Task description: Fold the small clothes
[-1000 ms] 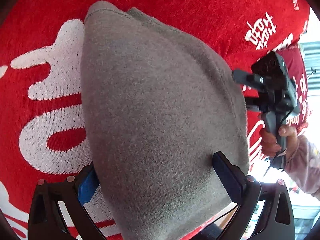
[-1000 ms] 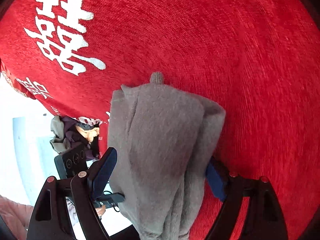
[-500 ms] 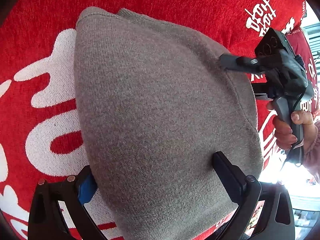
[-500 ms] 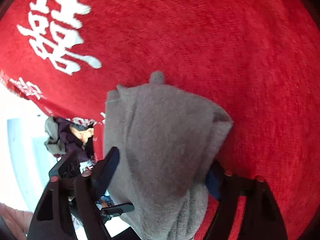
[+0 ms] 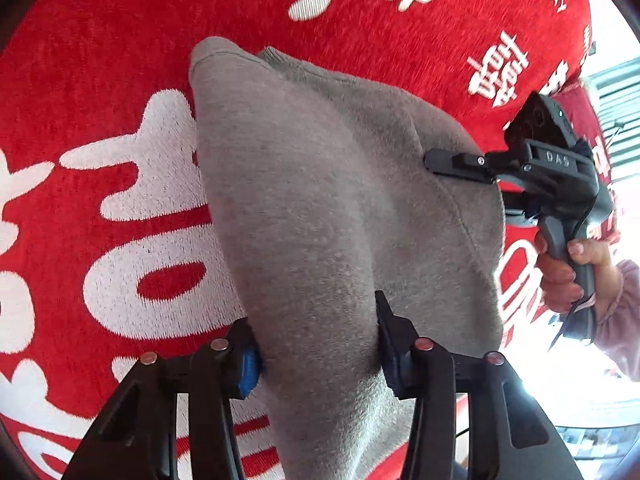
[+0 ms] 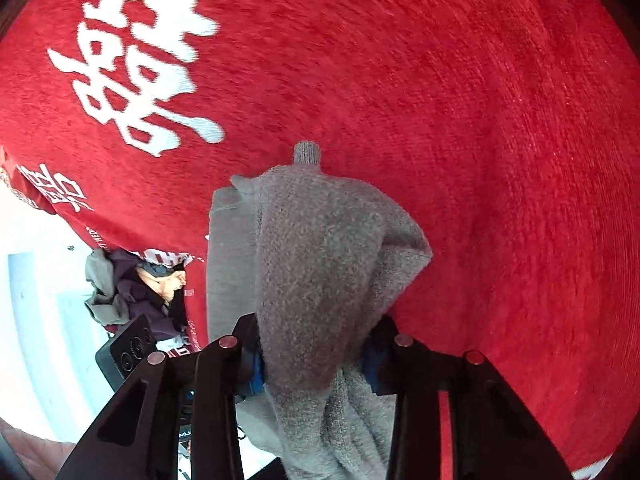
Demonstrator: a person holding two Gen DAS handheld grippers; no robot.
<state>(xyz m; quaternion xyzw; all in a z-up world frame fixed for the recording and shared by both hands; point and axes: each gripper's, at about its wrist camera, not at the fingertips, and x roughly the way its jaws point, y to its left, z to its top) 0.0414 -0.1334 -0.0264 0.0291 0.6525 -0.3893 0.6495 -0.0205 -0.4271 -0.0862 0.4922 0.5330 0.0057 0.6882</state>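
Red cloth (image 6: 480,120) w/ white lettering over table; bright daylight, pile of clothes (image 6: 132,284) beyond edge.

The right gripper (image 5: 460,164), seen from the left wrist view, carries the raised letters "DAS" on its black body. The red cloth (image 5: 120,40) bears large white Chinese characters, too cropped and warped to read with certainty; near its far right edge small white capitals end in "IGDAY". In the right wrist view the same cloth (image 6: 440,80) shows more white characters at its left, and tiny print along its left edge is illegible.
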